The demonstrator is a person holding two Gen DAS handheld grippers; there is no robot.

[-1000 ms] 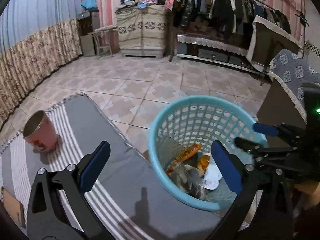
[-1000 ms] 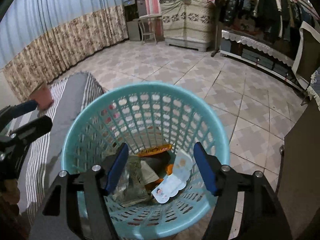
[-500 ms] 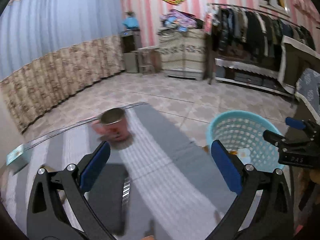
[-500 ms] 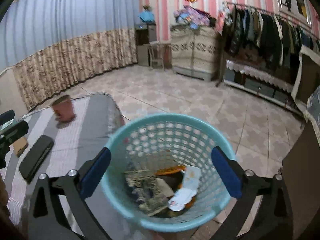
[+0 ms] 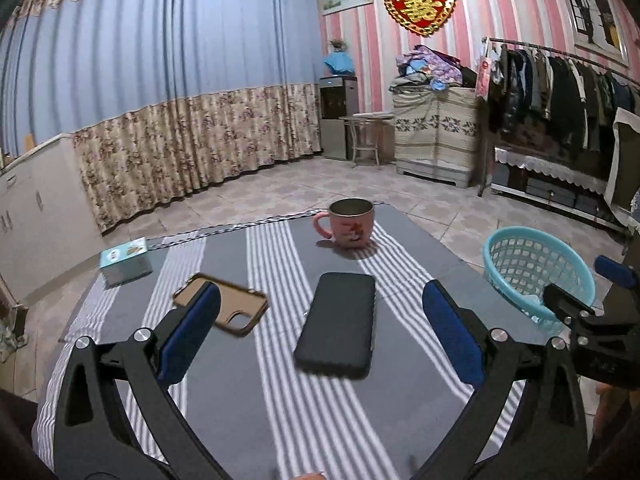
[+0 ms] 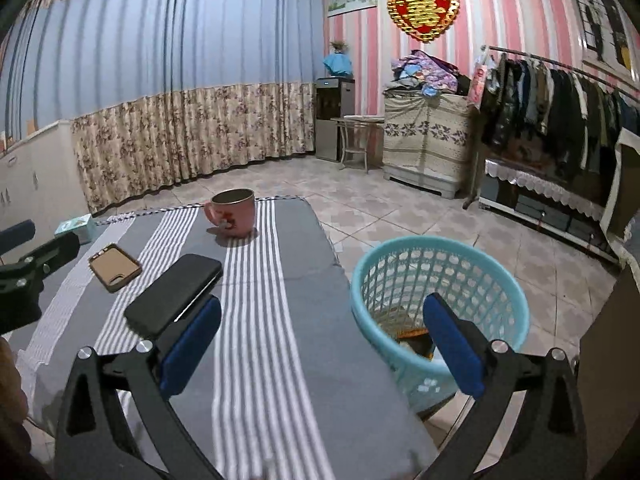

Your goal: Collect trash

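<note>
A light-blue plastic basket [image 6: 440,280] stands on the floor beside the table's right edge, with wrappers and paper in its bottom [image 6: 412,336]. It also shows at the right of the left wrist view, basket [image 5: 536,264]. My right gripper [image 6: 320,344] hangs open and empty over the table's right edge, its right finger in front of the basket. My left gripper [image 5: 320,336] is open and empty above the table, with a black phone [image 5: 340,320] lying on the cloth between its fingers.
On the grey striped tablecloth [image 5: 280,400] stand a pink mug [image 5: 350,222], a tan phone case [image 5: 222,304] and a small teal box [image 5: 124,262]. The phone [image 6: 174,294], case [image 6: 114,266] and mug [image 6: 234,212] lie left of my right gripper. Tiled floor, curtains and a clothes rack lie beyond.
Both grippers drew back from over the basket and swung left toward the table. The right gripper's jaws widened. The phone, case and box came into view.
</note>
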